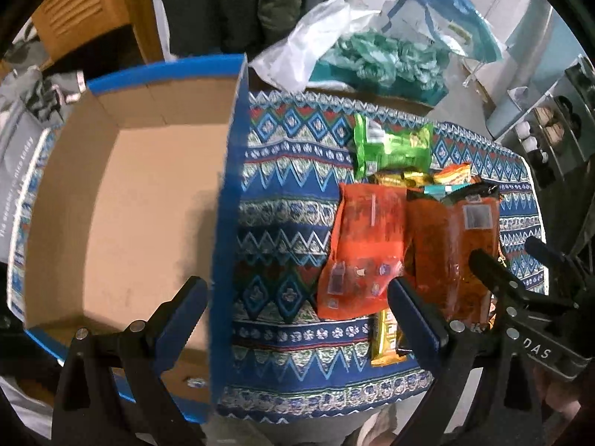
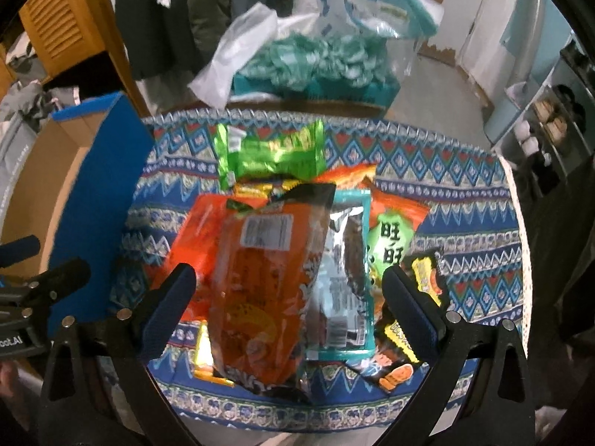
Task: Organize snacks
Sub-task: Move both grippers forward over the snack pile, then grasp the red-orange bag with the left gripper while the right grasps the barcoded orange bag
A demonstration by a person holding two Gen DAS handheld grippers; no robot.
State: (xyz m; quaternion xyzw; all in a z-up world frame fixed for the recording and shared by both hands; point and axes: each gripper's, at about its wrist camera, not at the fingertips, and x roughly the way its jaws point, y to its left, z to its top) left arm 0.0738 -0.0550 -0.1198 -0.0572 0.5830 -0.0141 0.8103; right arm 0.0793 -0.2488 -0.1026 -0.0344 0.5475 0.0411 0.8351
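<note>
A pile of snack packets lies on the patterned blue cloth [image 1: 282, 200]. It includes a flat orange packet [image 1: 366, 245], a big orange bag [image 2: 256, 297], a green packet [image 1: 392, 145] at the far end, a silver-teal packet [image 2: 346, 278] and a yellow bar [image 1: 386, 338]. An open, empty cardboard box [image 1: 122, 200] with blue outer walls stands left of the pile. My left gripper [image 1: 297, 319] is open, straddling the box's right wall. My right gripper [image 2: 288, 304] is open above the big orange bag and also shows in the left wrist view [image 1: 520, 260].
A white plastic bag [image 1: 316, 48] and a teal box of crumpled teal wrappers [image 1: 386, 63] sit beyond the table's far edge. A shelf unit [image 1: 550, 126] stands at the right. The table's near edge runs just under the grippers.
</note>
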